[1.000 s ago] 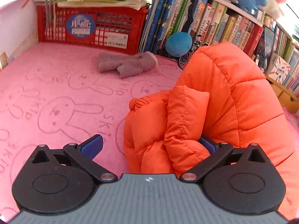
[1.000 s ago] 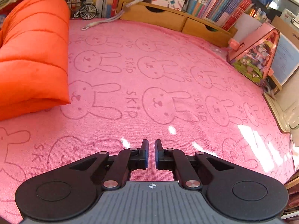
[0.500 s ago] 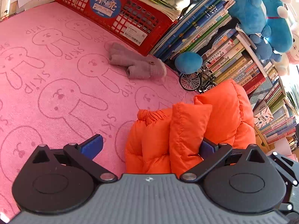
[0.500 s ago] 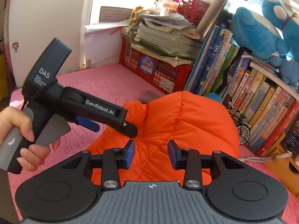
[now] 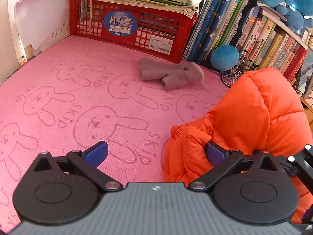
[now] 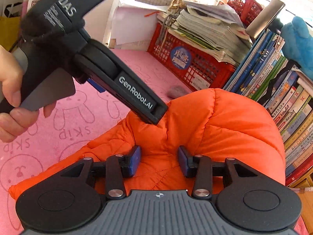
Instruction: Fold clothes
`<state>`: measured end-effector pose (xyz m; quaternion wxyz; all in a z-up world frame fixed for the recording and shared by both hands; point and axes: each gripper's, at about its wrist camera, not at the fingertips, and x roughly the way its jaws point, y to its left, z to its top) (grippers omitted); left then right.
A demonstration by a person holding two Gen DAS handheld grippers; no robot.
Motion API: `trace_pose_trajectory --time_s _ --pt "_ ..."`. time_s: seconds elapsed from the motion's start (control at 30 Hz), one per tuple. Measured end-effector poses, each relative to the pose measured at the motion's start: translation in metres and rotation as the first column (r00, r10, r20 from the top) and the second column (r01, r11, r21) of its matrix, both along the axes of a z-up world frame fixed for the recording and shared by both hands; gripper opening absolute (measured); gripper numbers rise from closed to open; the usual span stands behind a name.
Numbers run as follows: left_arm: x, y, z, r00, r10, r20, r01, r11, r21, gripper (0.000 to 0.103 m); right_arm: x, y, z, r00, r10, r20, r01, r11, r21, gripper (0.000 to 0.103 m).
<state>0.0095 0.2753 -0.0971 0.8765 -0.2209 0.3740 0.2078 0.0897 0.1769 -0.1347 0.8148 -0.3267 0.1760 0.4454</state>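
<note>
A puffy orange jacket (image 5: 260,117) lies bunched on the pink bunny-print cloth (image 5: 82,101), humped up at the right. My left gripper (image 5: 155,152) is open wide. Its right finger (image 5: 215,153) rests against a folded edge of the jacket, and its left finger (image 5: 95,153) is over bare cloth. In the right wrist view a hand (image 6: 11,98) holds that left gripper, and its finger (image 6: 137,96) touches the jacket (image 6: 225,129) at the tip. My right gripper (image 6: 159,160) hovers over the jacket's hump. Its jaws are opening and the pads do not press the fabric.
A pair of grey mittens (image 5: 172,74) lies on the cloth behind. A red crate (image 5: 125,29) stacked with papers, a row of books (image 5: 260,35), a blue ball (image 5: 225,56) and a toy bicycle (image 5: 232,74) line the back edge.
My right gripper swung from the bare pink cloth over to the jacket, beside the left gripper, and its jaws went from shut to apart. The left gripper stays at the jacket's folded edge, open.
</note>
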Motion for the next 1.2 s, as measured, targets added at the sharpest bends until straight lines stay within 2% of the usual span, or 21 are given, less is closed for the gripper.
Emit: trace_pose_trajectory --time_s 0.03,0.07,0.1,0.17,0.3,0.4,0.47,0.53,0.63,0.7,0.8,0.87,0.9,0.93,0.97,1.0,1.03,1.13,1.2 --pt "0.001 0.000 -0.001 1.000 0.002 -0.001 -0.002 1.000 0.002 0.103 0.000 -0.006 0.007 1.000 -0.018 0.021 0.017 1.000 0.018 0.065" --pt "0.001 -0.002 0.000 1.000 0.000 -0.001 0.000 1.000 0.020 0.103 -0.003 -0.019 0.014 0.997 -0.037 0.064 0.035 0.998 0.044 0.092" --pt "0.002 -0.005 0.000 1.000 -0.005 -0.001 0.005 0.999 0.040 0.103 -0.008 -0.034 0.020 0.992 -0.059 0.114 0.051 0.996 0.072 0.103" --pt "0.003 -0.010 0.000 1.000 -0.006 -0.002 0.006 0.997 0.070 0.103 -0.021 -0.068 0.030 0.975 -0.085 0.205 0.067 0.993 0.095 0.103" --pt "0.003 -0.016 0.000 1.000 0.027 -0.004 -0.027 0.996 0.084 0.103 -0.061 -0.125 0.023 0.957 -0.047 0.287 0.065 0.996 -0.053 0.103" --pt "0.004 -0.024 0.000 0.999 0.051 -0.009 -0.049 0.991 0.122 0.103 -0.078 -0.145 -0.005 0.946 -0.024 0.324 0.063 0.992 -0.110 0.103" --pt "0.006 -0.030 0.000 0.998 0.061 -0.012 -0.058 0.985 0.162 0.103 -0.075 -0.146 -0.024 0.942 -0.036 0.334 0.074 0.992 -0.100 0.103" --pt "0.008 -0.037 0.000 0.998 0.062 -0.020 -0.057 0.975 0.213 0.103 -0.065 -0.143 -0.040 0.939 -0.075 0.337 0.097 0.994 -0.049 0.103" --pt "0.010 -0.044 0.002 0.997 0.074 -0.036 -0.063 0.964 0.257 0.103 -0.037 -0.136 -0.042 0.930 -0.201 0.309 0.168 0.977 0.129 0.103" --pt "0.012 -0.047 0.002 0.995 0.085 -0.045 -0.070 0.958 0.278 0.103 -0.016 -0.138 -0.034 0.923 -0.296 0.247 0.235 0.940 0.249 0.103" --pt "0.015 -0.052 0.000 0.994 0.094 -0.047 -0.076 0.949 0.306 0.103 0.014 -0.140 -0.034 0.919 -0.375 0.119 0.329 0.899 0.290 0.102" --pt "0.016 -0.056 -0.001 0.993 0.108 -0.049 -0.088 0.945 0.315 0.103 0.035 -0.141 -0.038 0.914 -0.404 0.028 0.378 0.877 0.298 0.096" --pt "0.017 -0.057 -0.001 0.992 0.120 -0.050 -0.098 0.944 0.314 0.103 0.032 -0.147 -0.036 0.914 -0.405 -0.020 0.390 0.866 0.312 0.093" --pt "0.016 -0.057 -0.001 0.990 0.131 -0.051 -0.109 0.945 0.309 0.103 0.036 -0.147 -0.034 0.916 -0.397 -0.063 0.395 0.860 0.322 0.079" --pt "0.016 -0.056 -0.001 0.989 0.141 -0.052 -0.119 0.946 0.302 0.103 0.035 -0.148 -0.029 0.916 -0.385 -0.114 0.401 0.855 0.328 0.057" --pt "0.015 -0.056 0.000 0.987 0.152 -0.053 -0.130 0.946 0.296 0.103 0.031 -0.149 -0.024 0.913 -0.371 -0.167 0.407 0.850 0.334 0.045" --pt "0.013 -0.055 0.001 0.985 0.161 -0.055 -0.138 0.946 0.294 0.103 0.024 -0.158 -0.015 0.904 -0.367 -0.221 0.424 0.839 0.342 0.026" --pt "0.005 -0.058 0.010 0.981 0.182 -0.068 -0.151 0.934 0.323 0.103 -0.019 -0.208 0.005 0.855 -0.357 -0.376 0.490 0.792 0.363 0.022" --pt "-0.005 -0.061 0.021 0.977 0.203 -0.073 -0.164 0.920 0.357 0.103 -0.048 -0.238 0.007 0.834 -0.359 -0.419 0.513 0.783 0.351 0.021"
